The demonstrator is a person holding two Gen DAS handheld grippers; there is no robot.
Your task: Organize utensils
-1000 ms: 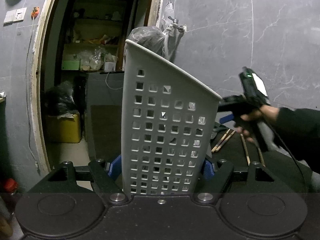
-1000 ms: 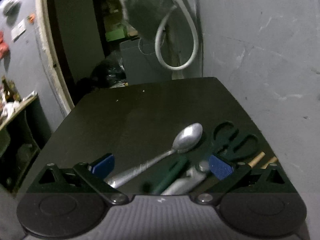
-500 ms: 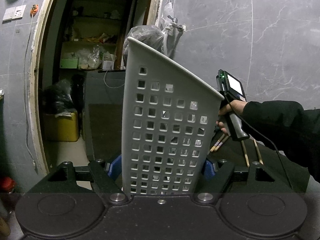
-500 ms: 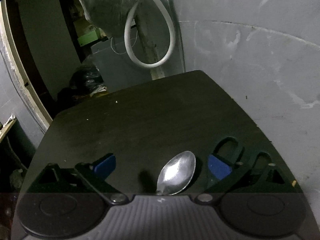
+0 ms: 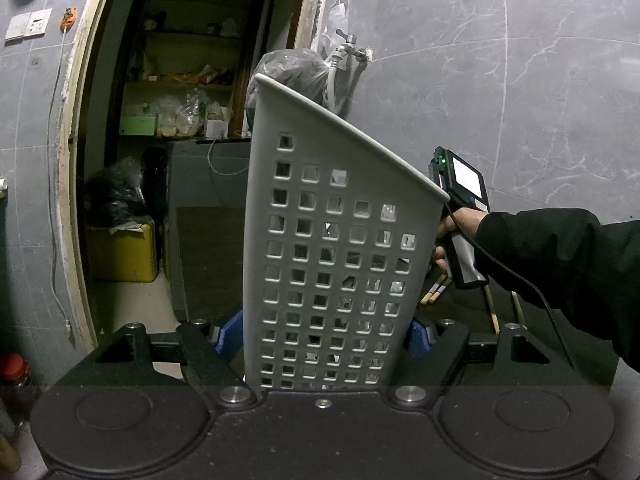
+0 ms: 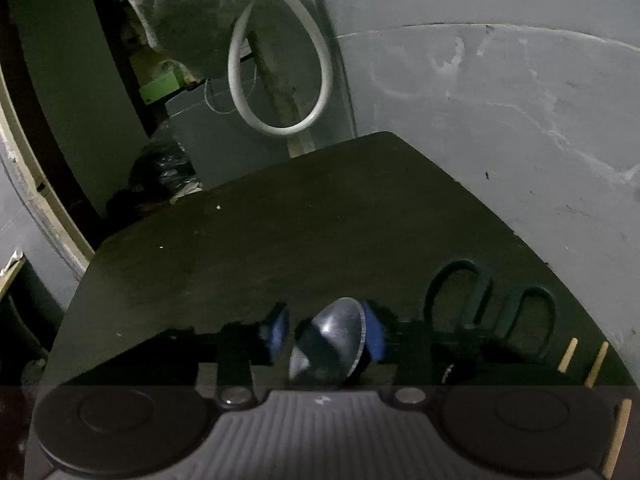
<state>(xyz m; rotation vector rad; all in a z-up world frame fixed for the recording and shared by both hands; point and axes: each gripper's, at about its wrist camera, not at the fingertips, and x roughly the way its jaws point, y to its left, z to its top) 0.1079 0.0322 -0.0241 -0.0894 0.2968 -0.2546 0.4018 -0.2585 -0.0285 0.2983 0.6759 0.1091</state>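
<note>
My left gripper point(image 5: 324, 328) is shut on a white perforated utensil basket point(image 5: 336, 248) and holds it upright, its slanted rim rising to the left. My right gripper point(image 6: 326, 336) is shut on a metal spoon point(image 6: 332, 340), whose bowl stands tilted between the blue pads over the dark table point(image 6: 280, 232). The right gripper's handle and the hand holding it point(image 5: 460, 224) show just right of the basket in the left wrist view. Dark-handled scissors point(image 6: 488, 304) lie on the table to the right of the spoon.
Wooden chopsticks point(image 6: 596, 364) lie at the table's right edge, and also show in the left wrist view point(image 5: 436, 290). A grey tiled wall point(image 5: 520, 80) runs behind the table. A white hose point(image 6: 280, 80) and a plastic bag point(image 6: 188, 20) hang at the far end. An open doorway point(image 5: 180, 120) is left.
My right gripper has closed on the spoon, and the spoon's bowl has tipped up off the table. Seen from the left wrist, the right hand moved closer to the basket. The basket stays held.
</note>
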